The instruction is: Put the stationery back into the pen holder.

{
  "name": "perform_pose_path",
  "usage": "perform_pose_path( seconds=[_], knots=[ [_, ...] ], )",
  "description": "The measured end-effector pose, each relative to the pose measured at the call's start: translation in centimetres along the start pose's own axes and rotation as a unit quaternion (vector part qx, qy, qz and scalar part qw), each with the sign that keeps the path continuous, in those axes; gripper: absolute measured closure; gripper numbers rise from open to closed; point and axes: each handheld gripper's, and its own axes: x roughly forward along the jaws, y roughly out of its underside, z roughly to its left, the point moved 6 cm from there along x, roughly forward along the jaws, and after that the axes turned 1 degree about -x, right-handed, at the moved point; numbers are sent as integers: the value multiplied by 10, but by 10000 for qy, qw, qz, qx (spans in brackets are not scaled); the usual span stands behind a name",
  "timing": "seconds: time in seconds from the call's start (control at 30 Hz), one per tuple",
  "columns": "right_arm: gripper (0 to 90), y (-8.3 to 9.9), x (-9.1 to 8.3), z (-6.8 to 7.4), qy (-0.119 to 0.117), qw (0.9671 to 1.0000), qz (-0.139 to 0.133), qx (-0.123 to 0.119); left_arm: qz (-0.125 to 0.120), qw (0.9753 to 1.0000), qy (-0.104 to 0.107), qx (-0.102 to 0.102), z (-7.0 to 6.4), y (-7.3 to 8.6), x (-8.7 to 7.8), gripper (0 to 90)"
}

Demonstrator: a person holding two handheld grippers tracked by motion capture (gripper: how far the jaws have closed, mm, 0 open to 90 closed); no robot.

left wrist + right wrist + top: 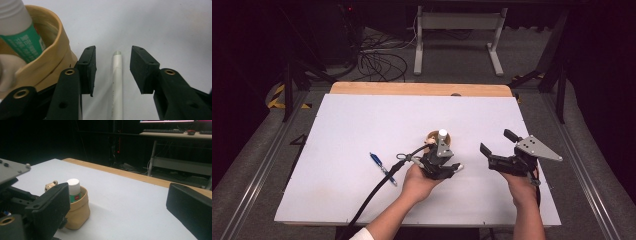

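One white pen [117,82] lies between the left gripper's [113,70] parted jaws.

White table [362,125] carries a tan holder [447,137], white pen [117,82] (between jaws), blue pen [377,162].

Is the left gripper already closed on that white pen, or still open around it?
Open. The left gripper's black jaws stand apart on either side of the slim white plastic pen, which lies flat on the white table with clear gaps both sides.
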Motion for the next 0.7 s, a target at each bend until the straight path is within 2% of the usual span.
perform_pose_path(
  seconds=[0.23,0.7],
  knots=[
    [63,0,0,0,7,10000,18,-11,138,9999,9,-79,-1,2,11,607],
    [67,1,-1,0,15,10000,58,-30,389,9992,81,-88,-4,3,29,645]
  ],
)
